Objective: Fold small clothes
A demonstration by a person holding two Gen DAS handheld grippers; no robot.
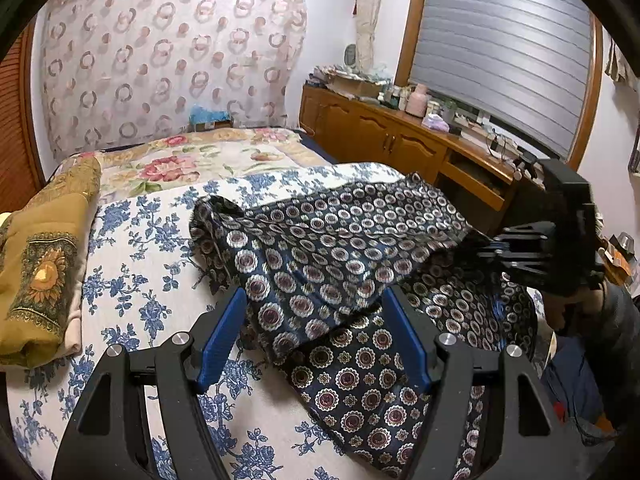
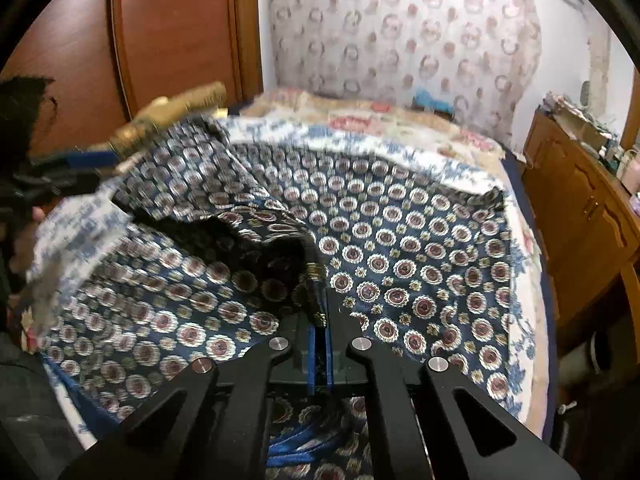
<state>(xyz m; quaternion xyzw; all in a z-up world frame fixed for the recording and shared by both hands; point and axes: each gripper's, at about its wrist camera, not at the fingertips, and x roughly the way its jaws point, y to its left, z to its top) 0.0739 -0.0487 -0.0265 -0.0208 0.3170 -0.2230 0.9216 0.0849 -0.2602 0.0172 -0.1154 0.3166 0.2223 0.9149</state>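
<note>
Bed w/ blue-floral white cover (image 1: 132,280) is carrying a thin, limp, slippery-looking navy medallion-print cloth (image 1: 340,248): right tool (image 2: 319,320) is pinching its hem, best hold along edges/corners, left tool (image 1: 316,320) is gaping wide, empty.

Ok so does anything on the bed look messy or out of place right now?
Only the dark patterned cloth: it lies bunched and half turned over on the blue-flowered bedspread, one edge pinched in the shut right gripper. The open left gripper straddles a fold. The folded mustard cloth sits tidy.
</note>
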